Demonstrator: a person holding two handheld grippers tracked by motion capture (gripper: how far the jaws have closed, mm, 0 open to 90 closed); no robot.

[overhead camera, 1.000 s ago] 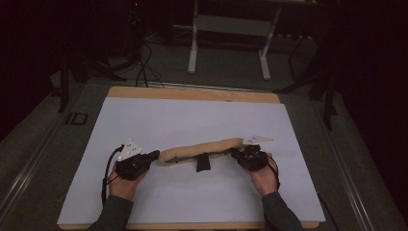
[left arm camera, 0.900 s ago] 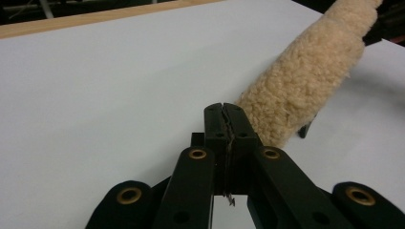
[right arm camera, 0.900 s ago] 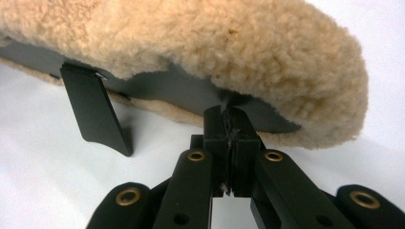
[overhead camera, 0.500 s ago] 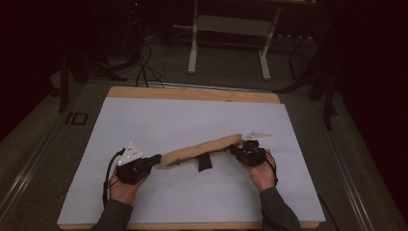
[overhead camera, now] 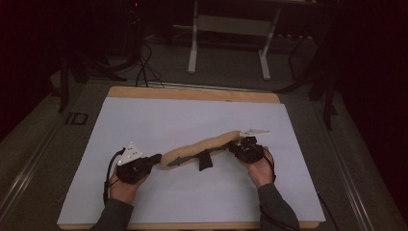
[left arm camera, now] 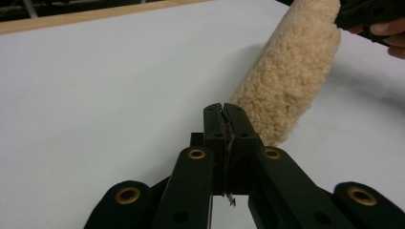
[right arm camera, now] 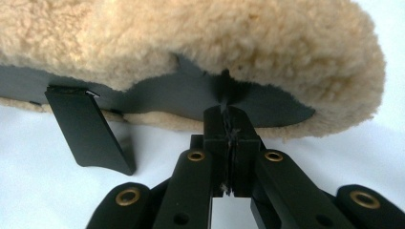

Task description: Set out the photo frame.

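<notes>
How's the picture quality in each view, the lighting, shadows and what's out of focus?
High view: dim, the room beyond the white table sheet nearly black, image soft. Left gripper view: evenly bright, the fleece pad sharp mid-length, its far end and the near tool body blurred. Right gripper view: bright, the fleece soft up close, a faint shadow under the black strap tab.

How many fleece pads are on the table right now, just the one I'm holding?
1. The fleece pad stretches across the near middle of the white table sheet, its ends at the left gripper and the right gripper.
</notes>
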